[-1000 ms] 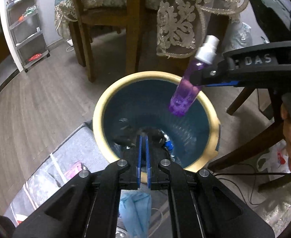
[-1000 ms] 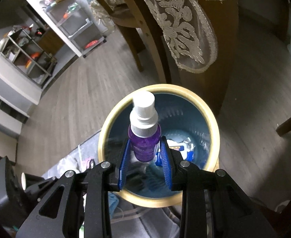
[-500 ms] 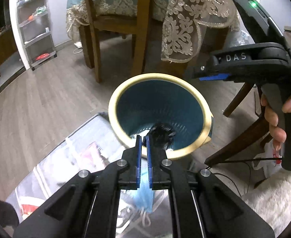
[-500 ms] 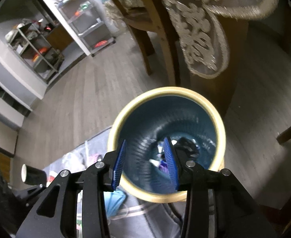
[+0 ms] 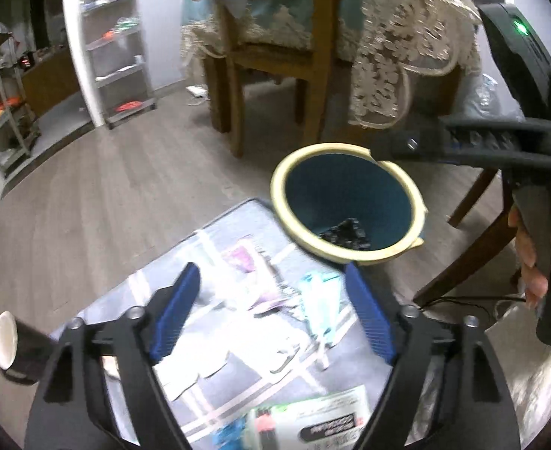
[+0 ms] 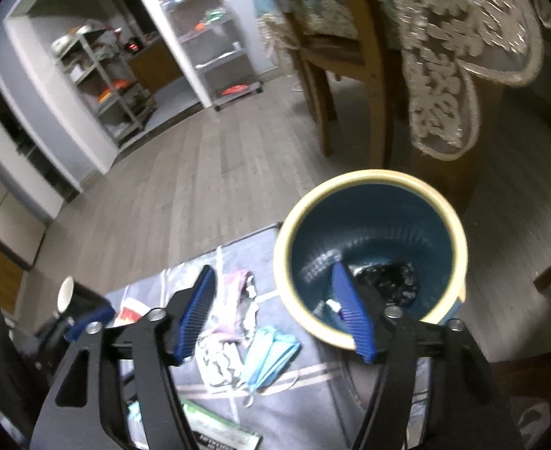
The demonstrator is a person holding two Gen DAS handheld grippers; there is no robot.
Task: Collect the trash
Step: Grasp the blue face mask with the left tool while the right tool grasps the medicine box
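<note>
A blue bin with a cream rim point(image 5: 286, 165) point(image 6: 373, 178) stands on the floor beside a grey mat point(image 5: 215, 341) point(image 6: 305, 393). Dark trash lies in its bottom point(image 5: 345, 230) point(image 6: 384, 277). On the mat lie a light blue face mask point(image 5: 318, 296) point(image 6: 271, 356), a pink wrapper point(image 5: 240, 262) point(image 6: 238, 281) and a green and black packet point(image 5: 320, 418) point(image 6: 215, 431). My left gripper point(image 5: 271, 315) is open above the mat. My right gripper point(image 6: 273, 315) is open and empty, over the mat at the bin's near edge; it also shows in the left wrist view point(image 5: 463, 138).
A black paper cup point(image 5: 16, 348) point(image 6: 76, 296) stands at the mat's left. Wooden chairs point(image 5: 275, 56) and a table with a lace cloth point(image 6: 455, 56) stand behind the bin. Wire shelves point(image 5: 118, 60) line the far wall. A chair leg point(image 5: 459, 262) slants at right.
The right gripper let the purple spray bottle fall into the bin and opened wide. The left gripper opened. Both pulled back from the bin over the mat.
</note>
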